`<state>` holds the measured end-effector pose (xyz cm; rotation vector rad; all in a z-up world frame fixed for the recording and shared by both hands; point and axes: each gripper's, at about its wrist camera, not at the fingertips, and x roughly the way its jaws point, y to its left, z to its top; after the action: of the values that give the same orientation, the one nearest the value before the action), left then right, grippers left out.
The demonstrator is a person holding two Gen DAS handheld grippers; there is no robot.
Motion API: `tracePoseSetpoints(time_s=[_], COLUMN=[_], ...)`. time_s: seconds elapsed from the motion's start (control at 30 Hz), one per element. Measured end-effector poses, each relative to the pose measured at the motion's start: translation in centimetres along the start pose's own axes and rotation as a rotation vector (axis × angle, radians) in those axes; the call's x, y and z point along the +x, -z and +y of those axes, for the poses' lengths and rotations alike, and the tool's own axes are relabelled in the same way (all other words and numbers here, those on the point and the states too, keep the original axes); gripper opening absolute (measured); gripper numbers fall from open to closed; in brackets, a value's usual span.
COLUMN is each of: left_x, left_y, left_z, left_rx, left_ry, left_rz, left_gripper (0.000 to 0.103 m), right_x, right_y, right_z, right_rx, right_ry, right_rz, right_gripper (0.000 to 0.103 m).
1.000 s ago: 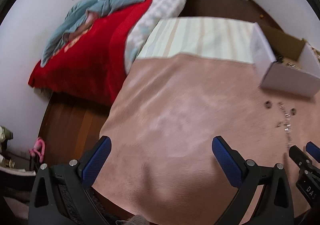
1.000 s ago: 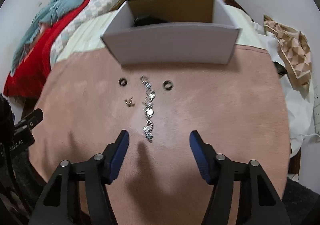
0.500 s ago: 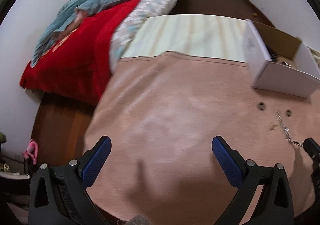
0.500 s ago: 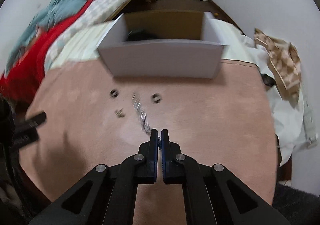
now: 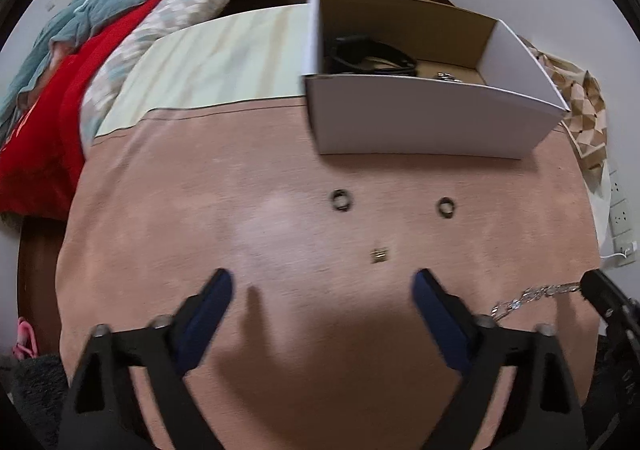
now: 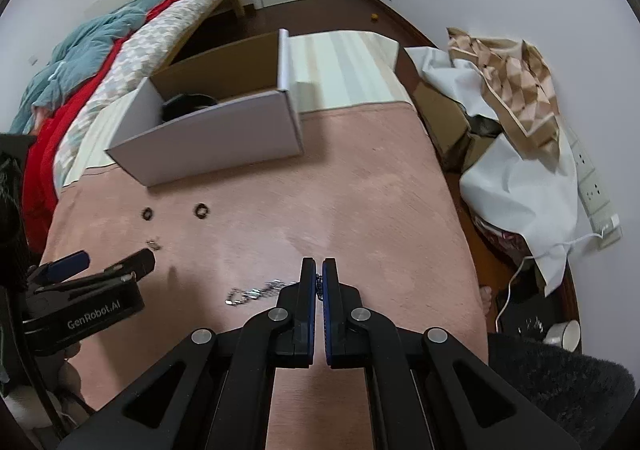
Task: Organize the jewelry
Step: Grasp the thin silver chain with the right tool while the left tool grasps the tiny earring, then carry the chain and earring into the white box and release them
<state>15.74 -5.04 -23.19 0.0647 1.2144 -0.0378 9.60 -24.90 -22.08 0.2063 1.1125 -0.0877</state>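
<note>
The silver chain bracelet (image 6: 256, 293) lies strung out on the pink blanket (image 6: 360, 210), and I have 1 end of it nipped between the pressed-together fingers of my right gripper (image 6: 319, 282). From the left wrist view the same chain (image 5: 532, 296) runs off to the right toward that claw. I judge it light and completely limp, so it will trail and swing from the pinch point; the links look slick, and a grip on so thin an end could slip if I jerk it. Holding nearer the middle would hang shorter.

My left gripper (image 5: 320, 290) is spread wide and carries nothing, low over the blanket. Ahead of it sit 2 dark rings (image 5: 341, 200) (image 5: 446, 207) and a small earring-like piece (image 5: 379, 255), each apart from the others.

The white cardboard box (image 5: 420, 122) stands at the far edge of the blanket, open on top, with a dark band (image 5: 372, 54) inside. Its near wall is upright, so the dangling chain must clear that rim. The blanket between me and the box is open; clutter and a white cloth (image 6: 516, 186) crowd the right side.
</note>
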Motion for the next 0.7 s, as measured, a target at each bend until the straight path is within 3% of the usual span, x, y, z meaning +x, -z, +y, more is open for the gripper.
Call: tracePoseSetpoints(time_s=[0.17, 0.37, 0.43, 0.7], left_x=[0.6, 1.0, 0.9, 0.3], left_y=[-0.3, -0.6, -0.6, -0.5], left_z=[-1.7, -2.2, -2.4, -2.3], left_rx=[0.031, 0.049, 0.055, 0.065], left_ry=[0.02, 0.031, 0.038, 0.051], left_rz=[0.006, 0.001, -0.002, -0.026], left_gripper=[0.043, 0.015, 0.008, 0.006], right_x=[0.8, 1.0, 1.0, 0.4], right_y=[0.1, -0.3, -0.4, -0.6], right_z=[-1.0, -1.3, -1.3, -1.0], right_rx=[0.024, 0.031, 0.029, 0.022], right_ry=[0.007, 0.01, 0.011, 0.005], right_rz=[0.016, 0.014, 0.014, 0.0], right_gripper=[0.003, 0.003, 0.003, 0.003])
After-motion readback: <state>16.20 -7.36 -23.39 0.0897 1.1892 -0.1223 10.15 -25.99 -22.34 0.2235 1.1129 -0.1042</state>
